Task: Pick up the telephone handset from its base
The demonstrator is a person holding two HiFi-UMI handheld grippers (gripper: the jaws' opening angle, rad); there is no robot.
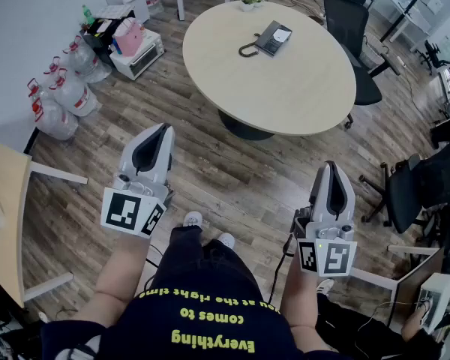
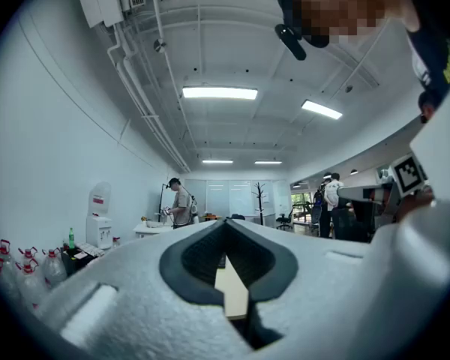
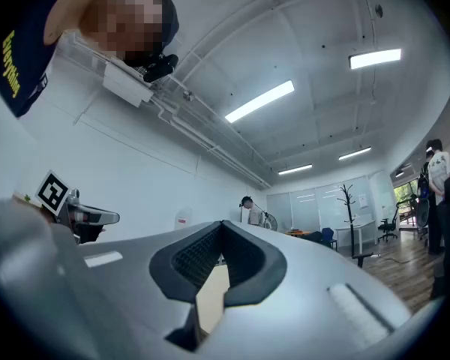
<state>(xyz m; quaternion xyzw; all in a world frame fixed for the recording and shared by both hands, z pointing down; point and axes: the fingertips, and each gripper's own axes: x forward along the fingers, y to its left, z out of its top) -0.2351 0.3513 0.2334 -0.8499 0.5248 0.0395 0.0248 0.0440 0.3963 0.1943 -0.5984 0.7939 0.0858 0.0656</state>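
Two claws, one in each hand, are held over the wood floor [image 1: 210, 163], short of the desk [image 1: 300, 88].

- Left claw [image 1: 162, 128]: closed and empty. In the left gripper view its dark pads [image 2: 199, 257] meet at the tip with nothing between them.
- Right claw [image 1: 331, 166]: closed and empty. Its pads [image 3: 191, 257] also meet at the tip.
- Desk: one, round with a pale top, ahead of both claws and well apart from them.
- Phone [image 1: 274, 37]: one, dark with a light patch, on the far part of the desk.
- Dark curved piece [image 1: 248, 49]: lies on the desk at the phone's near-left corner. It is too small to tell whether it is the handset or the cord.
- Plant [image 1: 249, 0]: one small pot at the desk's far edge.
- Chair [image 1: 352, 28]: one, black, at the desk's far right side.
- Water bottles [image 1: 60, 88]: several, clustered on the floor by the left wall.
- Dispenser [image 2: 99, 220]: one, white, against the left wall in the left gripper view.
- Coat stand [image 2: 261, 201]: one, at the far end of the room.
- Person [image 2: 181, 205]: one, standing far off near the windows.
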